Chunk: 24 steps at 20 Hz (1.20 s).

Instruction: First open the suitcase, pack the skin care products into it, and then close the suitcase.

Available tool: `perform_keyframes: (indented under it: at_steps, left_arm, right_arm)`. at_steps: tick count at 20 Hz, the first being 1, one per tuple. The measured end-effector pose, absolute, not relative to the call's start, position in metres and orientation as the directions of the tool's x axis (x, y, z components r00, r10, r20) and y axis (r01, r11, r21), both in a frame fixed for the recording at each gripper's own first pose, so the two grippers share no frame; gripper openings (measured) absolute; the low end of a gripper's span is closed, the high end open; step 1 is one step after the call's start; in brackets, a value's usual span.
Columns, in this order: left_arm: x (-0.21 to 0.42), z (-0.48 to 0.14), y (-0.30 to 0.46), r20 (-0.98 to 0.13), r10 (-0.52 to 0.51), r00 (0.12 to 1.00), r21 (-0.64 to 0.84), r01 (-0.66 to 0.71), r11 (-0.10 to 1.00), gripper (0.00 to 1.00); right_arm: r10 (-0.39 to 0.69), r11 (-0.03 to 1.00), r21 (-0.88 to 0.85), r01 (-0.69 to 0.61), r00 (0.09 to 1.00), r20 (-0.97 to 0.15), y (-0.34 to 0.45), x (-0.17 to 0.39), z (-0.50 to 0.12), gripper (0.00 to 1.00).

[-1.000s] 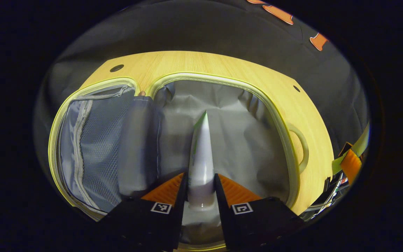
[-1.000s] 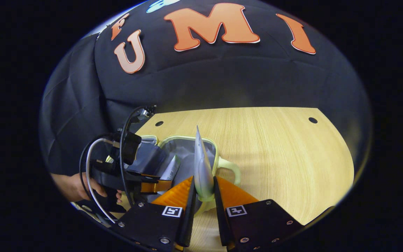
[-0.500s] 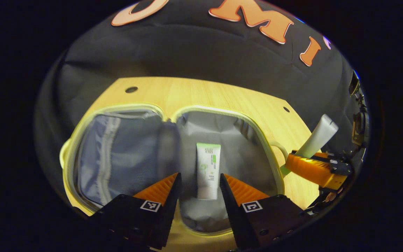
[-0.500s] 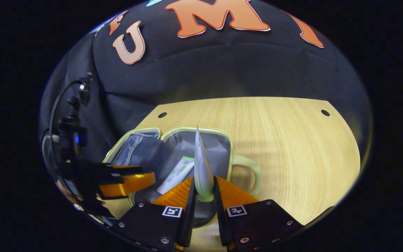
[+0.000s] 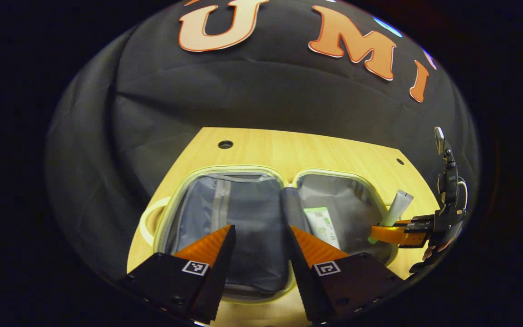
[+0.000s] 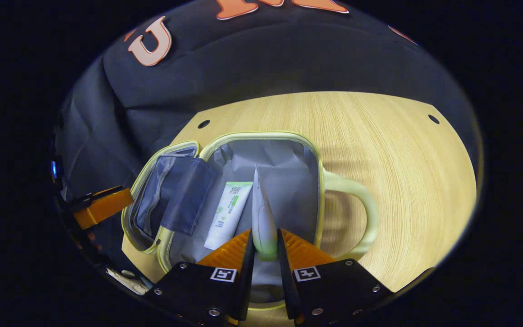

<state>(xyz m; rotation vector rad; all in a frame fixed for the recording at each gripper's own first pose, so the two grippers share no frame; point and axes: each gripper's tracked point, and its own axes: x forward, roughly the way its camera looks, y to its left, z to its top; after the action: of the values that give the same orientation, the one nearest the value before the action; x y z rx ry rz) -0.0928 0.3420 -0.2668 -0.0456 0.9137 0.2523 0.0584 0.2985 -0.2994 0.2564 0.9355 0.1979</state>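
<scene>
**Right gripper view: second tube held over the open case**

The suitcase was seen lying open on the table, one tube already flat inside. Directly above that compartment, the right gripper was clamped on a second tube, long axis pointing forward. The left gripper was spread, empty.

Open suitcase on the table, one tube packed, a second held over it

The pale-green soft suitcase lies open flat on the light wooden table, its grey mesh-pocket half at 6 o'clock and its plain grey-lined half at 4 o'clock. A white tube with green print lies in the plain half near the hinge. The left gripper hangs over the mesh half, fingers spread with nothing between them. At 3 o'clock the right gripper clamps a second white tube, tilted above the suitcase's right edge.
</scene>
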Motion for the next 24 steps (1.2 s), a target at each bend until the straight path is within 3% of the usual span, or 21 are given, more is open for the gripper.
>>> perform_keyframes:
  at_steps: [7,11,13,16,18,19,24]
  left_arm:
    - [-0.119,-0.246,0.406,-0.781,0.309,0.543,0.138,-0.333,0.933,0.69]
    - [-0.129,-0.25,0.444,-0.769,0.361,0.527,0.141,-0.411,0.901,0.69]
    - [-0.132,-0.249,0.462,-0.762,0.375,0.528,0.125,-0.448,0.885,0.69]
    - [-0.136,-0.249,0.482,-0.758,0.381,0.529,0.089,-0.495,0.865,0.71]
    - [-0.139,-0.254,0.496,-0.763,0.387,0.518,0.071,-0.528,0.846,0.79]
    - [-0.139,-0.256,0.502,-0.765,0.384,0.517,0.053,-0.544,0.837,0.75]
    - [-0.141,-0.267,0.528,-0.778,0.36,0.514,-0.052,-0.625,0.779,0.79]
  right_arm:
    - [0.27,0.94,0.338,0.038,0.521,-0.81,0.305,0.067,-0.315,0.32]
    - [0.267,0.942,0.335,0.029,0.54,-0.798,0.302,0.065,-0.304,0.39]
    - [0.247,0.948,0.316,0.02,0.581,-0.776,0.295,0.067,-0.291,0.46]
    - [0.192,0.965,0.262,0.007,0.662,-0.725,0.271,0.069,-0.263,0.65]
    - [0.144,0.976,0.217,0.012,0.715,-0.685,0.252,0.068,-0.241,0.74]
    - [0.118,0.981,0.195,0.017,0.743,-0.659,0.241,0.068,-0.23,0.77]
    - [0.018,0.993,0.108,0.044,0.861,-0.509,0.194,0.058,-0.168,0.86]
